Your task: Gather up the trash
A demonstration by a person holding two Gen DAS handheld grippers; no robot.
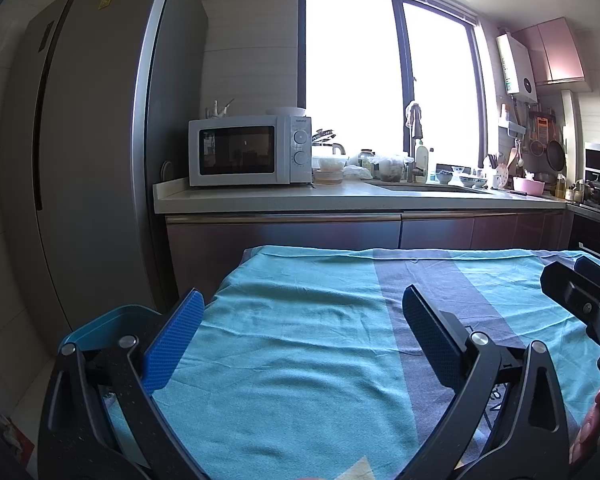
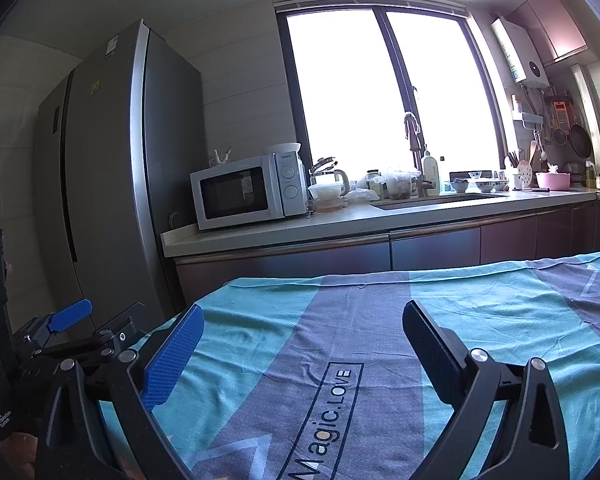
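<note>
bin (image 1: 100, 328) beside cloth (image 1: 300, 340), microwave (image 1: 250, 152) beyond

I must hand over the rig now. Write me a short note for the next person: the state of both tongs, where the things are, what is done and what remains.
Left tongs: open, holding nothing, above the blue cloth on the table.
Right tongs: open, holding nothing, above the same cloth, near the "Magic.LOVE" print.
Blue bin: beside the table's left edge, behind the left tongs' left finger; its contents are hidden.
Trash: none visible on the cloth. A pale corner shows at the bottom edge of the left view; I cannot tell what it is.
Done: cannot be judged from these views.
Left: check that pale corner, look around for trash, drop it into the bin.
</note>
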